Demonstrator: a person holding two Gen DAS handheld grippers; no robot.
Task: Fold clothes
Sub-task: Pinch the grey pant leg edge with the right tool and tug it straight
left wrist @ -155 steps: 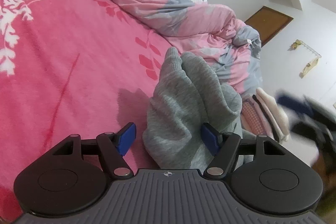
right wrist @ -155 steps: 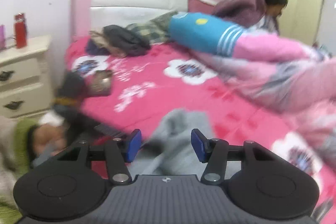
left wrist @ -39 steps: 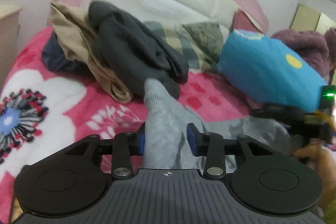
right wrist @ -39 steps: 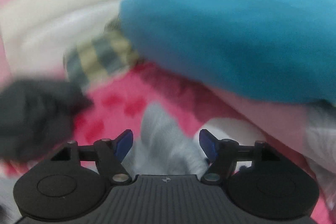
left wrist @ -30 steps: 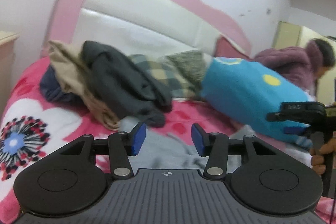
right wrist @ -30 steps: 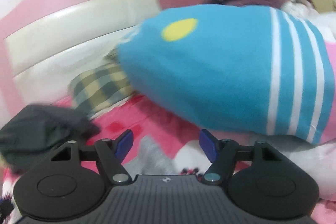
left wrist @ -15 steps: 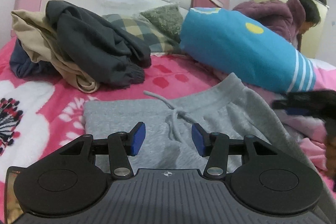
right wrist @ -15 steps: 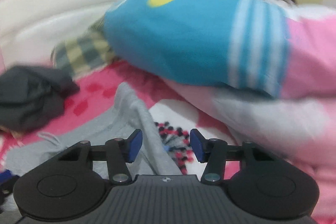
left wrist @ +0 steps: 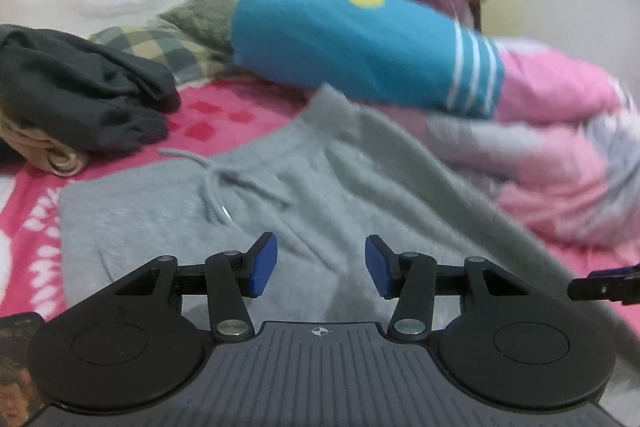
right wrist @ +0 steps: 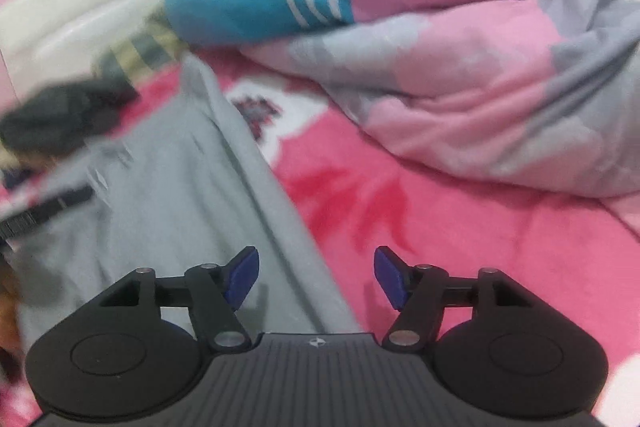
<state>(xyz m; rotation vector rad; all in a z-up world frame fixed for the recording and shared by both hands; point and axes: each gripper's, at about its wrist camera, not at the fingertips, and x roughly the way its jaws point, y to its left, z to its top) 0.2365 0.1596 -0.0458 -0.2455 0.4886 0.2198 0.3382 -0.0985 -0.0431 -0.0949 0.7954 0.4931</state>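
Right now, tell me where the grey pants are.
The grey pants lie spread on the pink bedspread, right of the dark clothes pile and below the blue pillow.

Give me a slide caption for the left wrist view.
Open left hand-held gripper over grey sweatpants spread on the pink bed, drawstring loose.

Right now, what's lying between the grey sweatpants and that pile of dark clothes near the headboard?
Only bare pink bedsheet, shown in the left wrist view. The sweatpants drawstring reaches toward the dark clothes; whether it touches them is unclear.
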